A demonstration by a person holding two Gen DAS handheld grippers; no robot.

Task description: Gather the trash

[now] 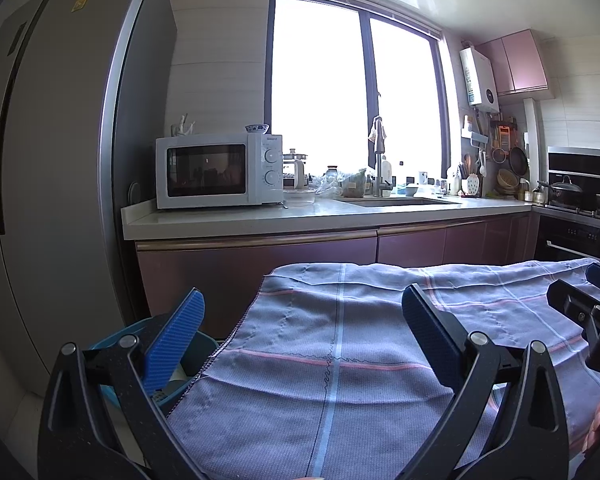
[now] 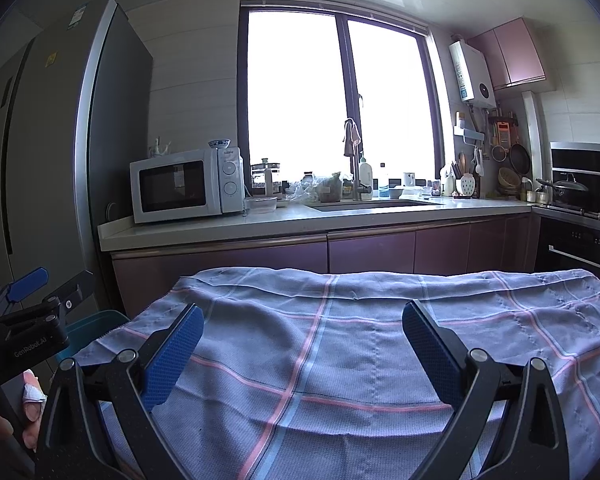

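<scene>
Blue bin (image 1: 112, 344) left of the checked cloth (image 1: 340, 360): mostly hidden behind left gripper (image 1: 302, 332) finger & the cloth edge; contents can't be made out, just a pale scrap inside. In right wrist view only a sliver of bin rim shows left of the cloth, rest behind the other gripper's body. Whatever is under the cloth is fully covered; its near edge is cut off at frame bottom. Hand (image 2: 30, 400) left of the cloth, cut by frame edge, white patch on one finger, unclear what. Counter clutter beyond the cloth, by the sink (image 2: 376, 204): too small to ID. Window blown out, nothing visible outside.
</scene>
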